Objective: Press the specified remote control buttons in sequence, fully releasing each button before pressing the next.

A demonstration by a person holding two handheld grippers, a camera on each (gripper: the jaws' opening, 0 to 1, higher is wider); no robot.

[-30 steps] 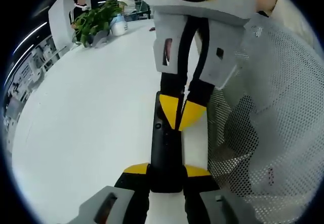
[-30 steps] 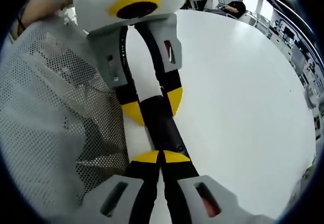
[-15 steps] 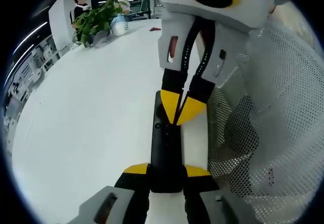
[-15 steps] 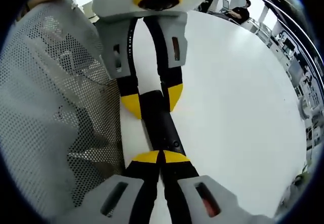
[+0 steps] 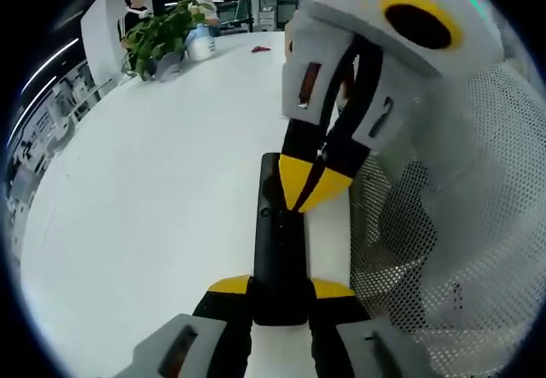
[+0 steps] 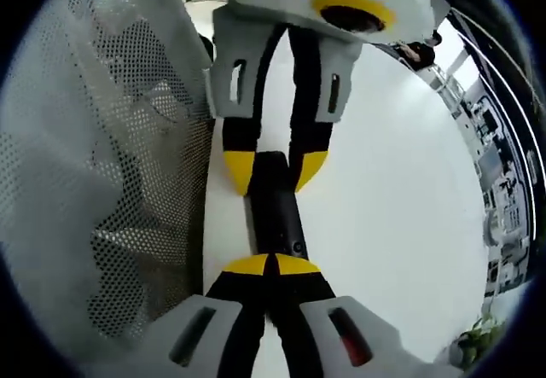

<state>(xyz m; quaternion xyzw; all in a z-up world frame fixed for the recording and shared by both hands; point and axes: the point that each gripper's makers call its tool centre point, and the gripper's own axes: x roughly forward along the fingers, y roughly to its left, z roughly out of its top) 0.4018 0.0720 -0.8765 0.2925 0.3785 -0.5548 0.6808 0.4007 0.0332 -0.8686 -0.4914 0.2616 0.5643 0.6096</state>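
A black remote control (image 5: 280, 241) lies lengthwise on the white table (image 5: 153, 199). My left gripper (image 5: 280, 288) is shut on its near end, one yellow-tipped jaw on each long side. My right gripper (image 5: 307, 186) comes down from above with its jaws shut together. Its yellow tips rest on the remote's upper face near the far end, beside a small round button. In the right gripper view, my right gripper (image 6: 273, 264) meets the remote (image 6: 275, 216) at the bottom. The left gripper (image 6: 275, 169) clamps the other end from above.
A person's white mesh sleeve (image 5: 444, 224) lies close along one side of the remote, seen again as the sleeve (image 6: 94, 182). A potted plant (image 5: 162, 37) and a white bottle (image 5: 201, 45) stand at the table's far edge. Bare tabletop stretches on the remote's other side.
The right gripper's body has swung and tilted over the remote while its shut tips stay near the same spot. The left gripper and the remote have not moved.
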